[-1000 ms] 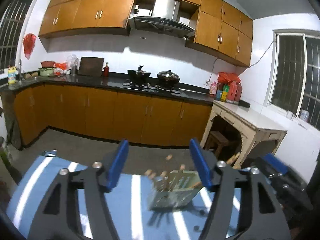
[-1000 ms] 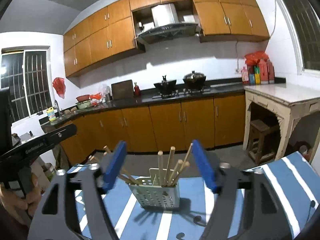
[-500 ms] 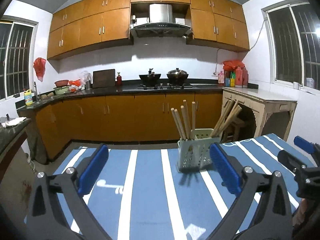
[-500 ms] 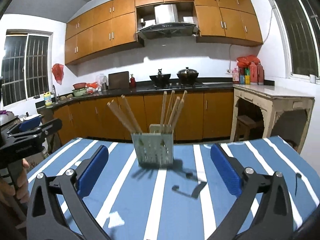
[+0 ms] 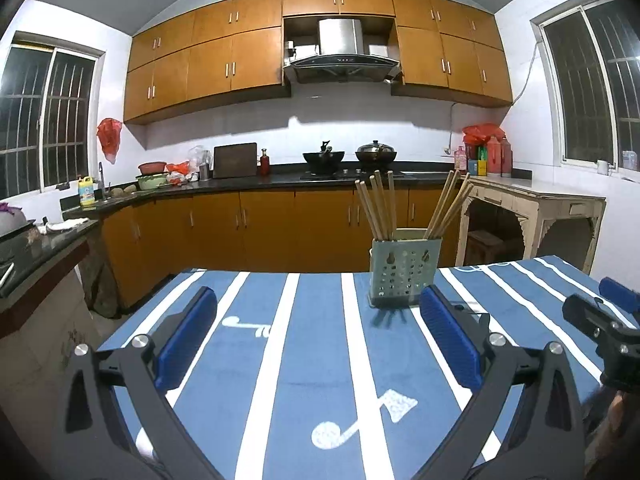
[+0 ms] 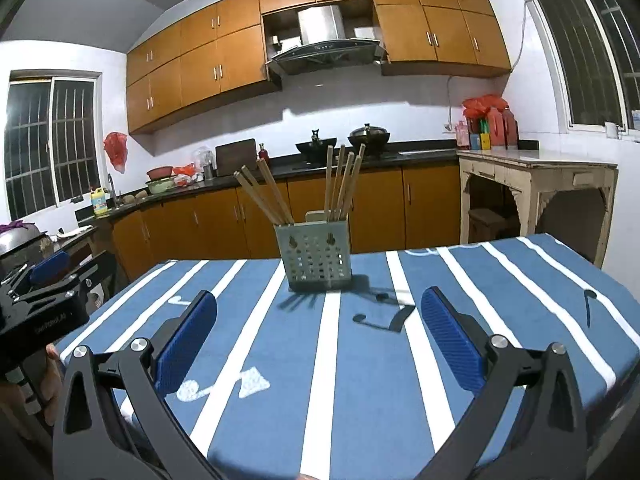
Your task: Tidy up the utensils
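Note:
A pale green perforated utensil holder (image 5: 404,268) stands upright on the blue cloth with white stripes (image 5: 312,360). Several wooden chopsticks (image 5: 376,208) stick out of it in two bunches. My left gripper (image 5: 316,300) is open and empty, low over the cloth, with the holder ahead and right of it. In the right wrist view the holder (image 6: 318,258) and chopsticks (image 6: 344,180) stand straight ahead of my right gripper (image 6: 318,300), which is open and empty. Each gripper shows at the edge of the other's view: the right gripper (image 5: 608,320) and the left gripper (image 6: 44,308).
The table's far edge (image 6: 224,260) faces a floor gap, then orange base cabinets (image 5: 272,232) under a dark counter. Two woks (image 5: 324,158) sit on the stove. A white side table (image 6: 536,172) stands at the right. A hand (image 6: 52,360) holds the left gripper.
Both grippers have drawn back from the holder and sunk toward the cloth, so it looks smaller and farther off. Their jaws have spread wider than a second ago.

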`<state>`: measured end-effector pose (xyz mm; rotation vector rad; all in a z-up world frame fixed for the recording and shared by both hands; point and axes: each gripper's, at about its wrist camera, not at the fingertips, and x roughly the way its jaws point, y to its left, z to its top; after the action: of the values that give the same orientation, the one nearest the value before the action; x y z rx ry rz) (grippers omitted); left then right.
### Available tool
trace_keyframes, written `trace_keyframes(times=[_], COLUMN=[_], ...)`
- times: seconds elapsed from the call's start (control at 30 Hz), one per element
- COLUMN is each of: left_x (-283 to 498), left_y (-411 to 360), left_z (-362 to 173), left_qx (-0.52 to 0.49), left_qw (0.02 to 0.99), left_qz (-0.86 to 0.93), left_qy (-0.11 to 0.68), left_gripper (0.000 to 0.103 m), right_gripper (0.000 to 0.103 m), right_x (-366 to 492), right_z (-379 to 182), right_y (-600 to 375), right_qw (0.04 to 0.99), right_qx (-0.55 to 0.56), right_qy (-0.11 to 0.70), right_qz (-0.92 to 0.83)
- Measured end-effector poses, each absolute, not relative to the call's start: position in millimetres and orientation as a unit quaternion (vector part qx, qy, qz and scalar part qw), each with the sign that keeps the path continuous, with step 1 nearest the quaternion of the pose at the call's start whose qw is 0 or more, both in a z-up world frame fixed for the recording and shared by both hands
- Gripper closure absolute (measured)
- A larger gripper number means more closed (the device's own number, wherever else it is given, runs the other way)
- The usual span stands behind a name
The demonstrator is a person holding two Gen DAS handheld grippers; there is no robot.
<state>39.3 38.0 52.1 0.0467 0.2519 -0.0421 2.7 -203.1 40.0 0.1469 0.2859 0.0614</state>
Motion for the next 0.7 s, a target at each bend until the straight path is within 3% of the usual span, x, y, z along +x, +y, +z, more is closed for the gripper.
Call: trace_keyframes(times=[0.7], left_x=[23.3], left_y=[31.2], left_z=[24.5], left_qx=[0.024], left_qw=[0.988], left_qz=[-0.032], left_qy=[0.15], left_gripper=[0.004], right_gripper=[0.002], right_x=[-13.6], right_z=[18.5], right_y=[-209.1], right_qw=[0.986], right_qx=[0.076], right_qy=[0.145], right_qz=[0.015])
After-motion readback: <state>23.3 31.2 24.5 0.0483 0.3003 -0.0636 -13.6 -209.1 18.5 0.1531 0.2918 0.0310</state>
